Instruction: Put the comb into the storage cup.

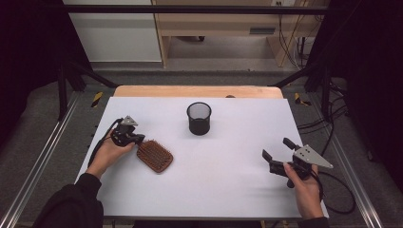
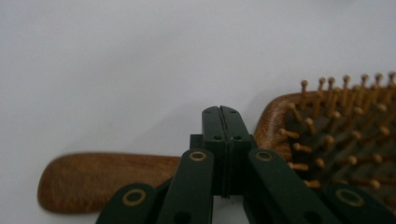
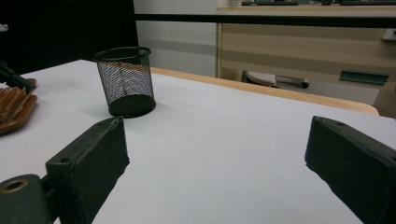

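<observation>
A brown wooden paddle hairbrush lies bristles up on the white table, left of centre. My left gripper is at the brush's handle end, held in a hand. In the left gripper view its jaws are pressed together with nothing between them, just in front of where the handle meets the bristled head. My right gripper hovers at the right side of the table, open and empty. The brush's edge shows far off at the left of the right gripper view.
A black wire mesh cup stands upright at the back centre of the table; it also appears in the right gripper view. A wooden strip edges the table's far side. Cables trail off the right edge.
</observation>
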A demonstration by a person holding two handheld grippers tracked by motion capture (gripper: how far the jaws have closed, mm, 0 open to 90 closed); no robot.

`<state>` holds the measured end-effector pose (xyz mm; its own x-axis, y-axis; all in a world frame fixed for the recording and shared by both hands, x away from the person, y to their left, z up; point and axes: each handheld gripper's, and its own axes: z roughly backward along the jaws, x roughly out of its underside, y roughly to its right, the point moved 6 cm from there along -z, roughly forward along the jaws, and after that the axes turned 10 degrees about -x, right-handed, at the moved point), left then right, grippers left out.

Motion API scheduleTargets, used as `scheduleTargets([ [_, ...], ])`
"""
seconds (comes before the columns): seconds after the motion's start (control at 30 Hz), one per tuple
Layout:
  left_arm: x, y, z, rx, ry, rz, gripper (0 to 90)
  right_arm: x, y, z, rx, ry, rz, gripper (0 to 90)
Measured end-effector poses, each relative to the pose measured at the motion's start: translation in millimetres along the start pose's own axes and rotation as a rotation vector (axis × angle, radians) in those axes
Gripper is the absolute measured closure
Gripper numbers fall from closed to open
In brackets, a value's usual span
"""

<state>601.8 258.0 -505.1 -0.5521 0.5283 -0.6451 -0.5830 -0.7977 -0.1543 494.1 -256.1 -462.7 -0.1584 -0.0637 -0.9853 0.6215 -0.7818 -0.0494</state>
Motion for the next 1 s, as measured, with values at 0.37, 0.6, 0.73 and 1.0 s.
scheduleTargets([
  [0.37, 21.3, 1.8, 18.3, -0.013, -0.006, 0.027, 90.0, -0.3, -0.6, 0.2, -0.001, 0.001, -0.002, 6.0],
  [0.6, 28.3, 10.4, 30.1, -0.014, -0.003, 0.037, 90.0, -0.5, -1.1, 1.0, -0.003, 0.002, -0.004, 6.0],
  [0.73, 33.3, 16.3, 33.6, -0.022, -0.022, 0.031, 90.0, -0.5, -1.2, 1.0, -0.004, 0.002, -0.003, 6.0],
  [1.0, 39.5, 28.6, 37.3, -0.023, -0.043, 0.028, 90.0, -1.1, -2.4, 1.0, -0.015, 0.005, 0.002, 6.0],
])
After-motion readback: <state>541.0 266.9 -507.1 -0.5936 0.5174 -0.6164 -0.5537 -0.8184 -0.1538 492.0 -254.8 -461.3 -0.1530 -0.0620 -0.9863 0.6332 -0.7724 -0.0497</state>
